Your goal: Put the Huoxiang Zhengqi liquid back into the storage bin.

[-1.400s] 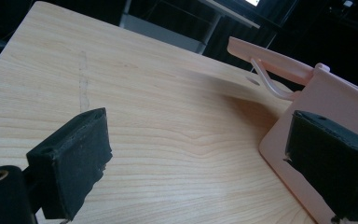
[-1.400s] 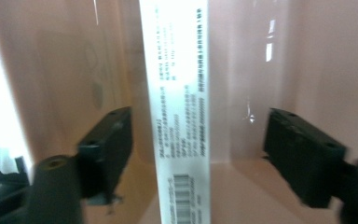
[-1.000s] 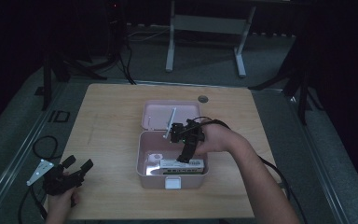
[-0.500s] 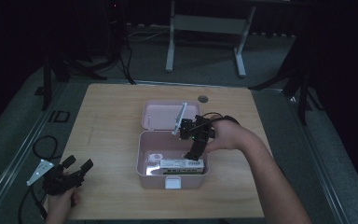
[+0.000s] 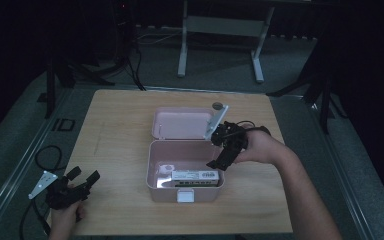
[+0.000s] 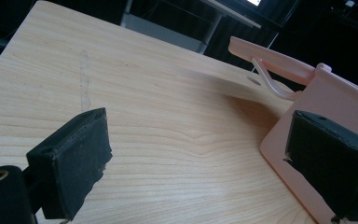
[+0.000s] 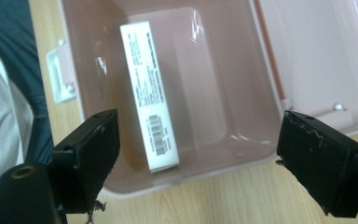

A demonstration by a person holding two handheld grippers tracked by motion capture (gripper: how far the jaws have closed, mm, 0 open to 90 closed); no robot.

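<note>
One white carton already lies in my open pink box. Both jaw pairs gape empty: right gripper at its rim, left gripper parked aside; I judge closing remains.

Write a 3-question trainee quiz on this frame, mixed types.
1. True or false: the pink box on the table has its lid shut.
2. The white carton lies: A) in the box, B) on the lid, C) between the right gripper's fingers.
3. Fill in: the left gripper, near the table's front-left corner, holds ____.

Key
1. False; the lid lies open behind the box.
2. A; the right gripper is open above the box.
3. Nothing; it is open.
</note>
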